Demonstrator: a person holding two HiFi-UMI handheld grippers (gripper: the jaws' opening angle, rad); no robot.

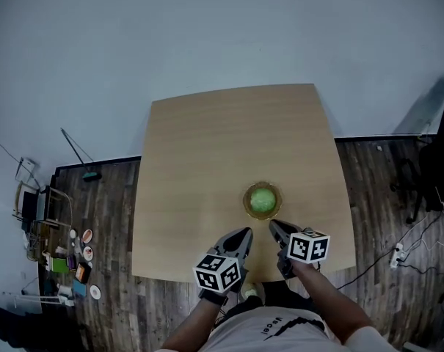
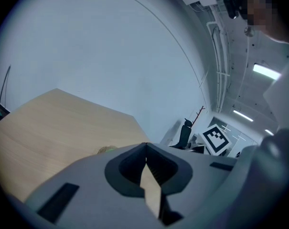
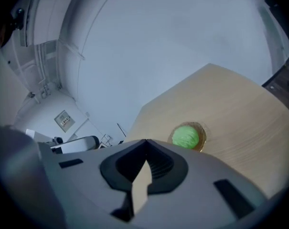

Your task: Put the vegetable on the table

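Observation:
A round green vegetable [image 1: 263, 199] lies in a small brown woven basket [image 1: 249, 204] on the near half of the wooden table [image 1: 207, 160]. The right gripper view shows the same vegetable [image 3: 185, 136] in its basket [image 3: 200, 142], just beyond the jaws. My right gripper [image 1: 273, 226] is shut with nothing in it, its tip a little short of the basket's near rim. To its left my left gripper [image 1: 245, 235] is shut and empty too, over the table's front part. In the left gripper view only a sliver of the basket [image 2: 106, 150] peeks over the jaws.
Dark wood floor surrounds the table. A shelf with small coloured items [image 1: 67, 259] stands at the left, next to a broom [image 1: 80, 158]. A dark chair [image 1: 431, 171] and cables [image 1: 398, 254] are at the right. A pale wall lies beyond the table's far edge.

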